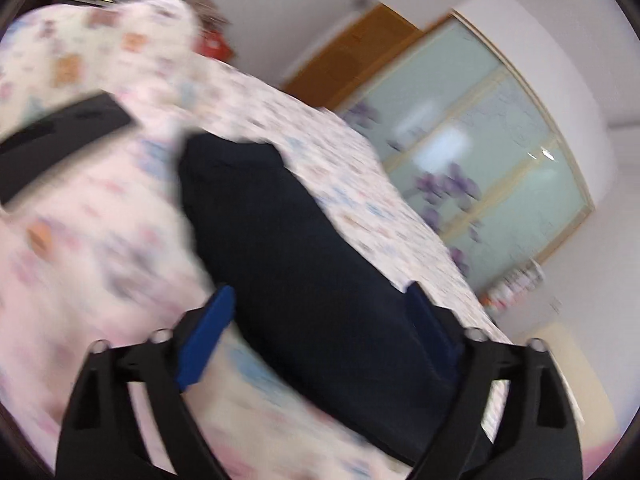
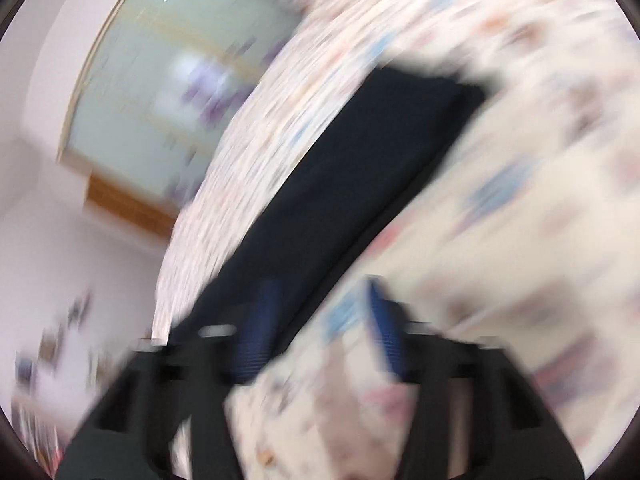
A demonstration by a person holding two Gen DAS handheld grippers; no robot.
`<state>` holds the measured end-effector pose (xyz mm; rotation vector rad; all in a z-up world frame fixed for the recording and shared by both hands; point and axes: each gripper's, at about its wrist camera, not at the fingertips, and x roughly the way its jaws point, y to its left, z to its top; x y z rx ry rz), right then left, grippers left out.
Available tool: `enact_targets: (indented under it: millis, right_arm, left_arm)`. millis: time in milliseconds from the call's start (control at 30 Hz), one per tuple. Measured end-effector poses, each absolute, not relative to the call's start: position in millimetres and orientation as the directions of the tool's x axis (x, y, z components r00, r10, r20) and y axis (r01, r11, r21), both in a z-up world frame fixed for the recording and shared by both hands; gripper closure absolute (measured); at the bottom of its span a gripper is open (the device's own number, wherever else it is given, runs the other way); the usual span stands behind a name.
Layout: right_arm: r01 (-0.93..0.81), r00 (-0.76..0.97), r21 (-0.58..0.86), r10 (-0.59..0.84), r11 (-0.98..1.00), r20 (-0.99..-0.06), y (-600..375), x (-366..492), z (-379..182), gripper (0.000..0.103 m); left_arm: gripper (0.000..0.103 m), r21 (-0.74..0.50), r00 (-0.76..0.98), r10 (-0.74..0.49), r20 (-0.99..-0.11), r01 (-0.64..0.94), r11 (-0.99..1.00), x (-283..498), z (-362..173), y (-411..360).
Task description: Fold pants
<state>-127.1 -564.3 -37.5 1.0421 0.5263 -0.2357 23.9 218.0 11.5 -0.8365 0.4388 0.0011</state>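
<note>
I see one pair of dark pants [image 1: 304, 264], folded into a long narrow strip, lying flat on the flower-printed bedspread [image 1: 120, 240]. Everything else I place against those pants.

From the left wrist camera, my left gripper [image 1: 320, 304] stands with its jaws spread wide, released. Its two blue fingertips [image 1: 212, 332] sit on either side of the near end of the pants, with the dark cloth showing in the gap between them. I see no pad pressing on the fabric. Up and to the left of the pants a black bar [image 1: 60, 136] crosses the view; I cannot tell what it is.

From the right wrist camera, heavily blurred, my right gripper [image 2: 324, 316] also has its jaws apart and grasps nothing. One blue pad [image 2: 260, 328] lies over the near edge of the pants; the other is over the bedspread beside them. The pants [image 2: 352, 184] run away from the jaws in a long strip toward the far upper right.

Beyond the pants, past the bed's far edge, I count one wardrobe with pale green sliding doors [image 1: 480, 152] printed with purple flowers, and one wooden door [image 1: 360, 48] beside it.
</note>
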Motion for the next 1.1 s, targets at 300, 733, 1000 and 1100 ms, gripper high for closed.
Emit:
enact_targets:
  millis: [300, 733, 1000, 1100]
  right_arm:
    - [0.586, 0.795, 0.712, -0.101, 0.387, -0.598, -626, -113, -35, 0.067]
    - [0.614, 0.780, 0.643, -0.225, 0.459, -0.584, -637, -102, -35, 0.100]
    - [0.639, 0.747, 0.634, -0.155, 0.436, -0.646, -644, -109, -55, 0.087]
    - [0.619, 0.773, 0.678, -0.153, 0.397, -0.615, -649, -128, -44, 0.058]
  left_arm:
    - [0.009, -0.502, 0.864, -0.190, -0.467, -0.083, 0.861, 57, -18, 128]
    - [0.006, -0.498, 0.867, -0.197, -0.458, -0.066, 0.864, 48, -26, 131]
    - [0.004, -0.504, 0.863, -0.212, -0.459, -0.057, 0.862, 50, -25, 129]
    - [0.002, -0.504, 0.862, -0.215, -0.460, -0.053, 0.862, 52, -26, 130]
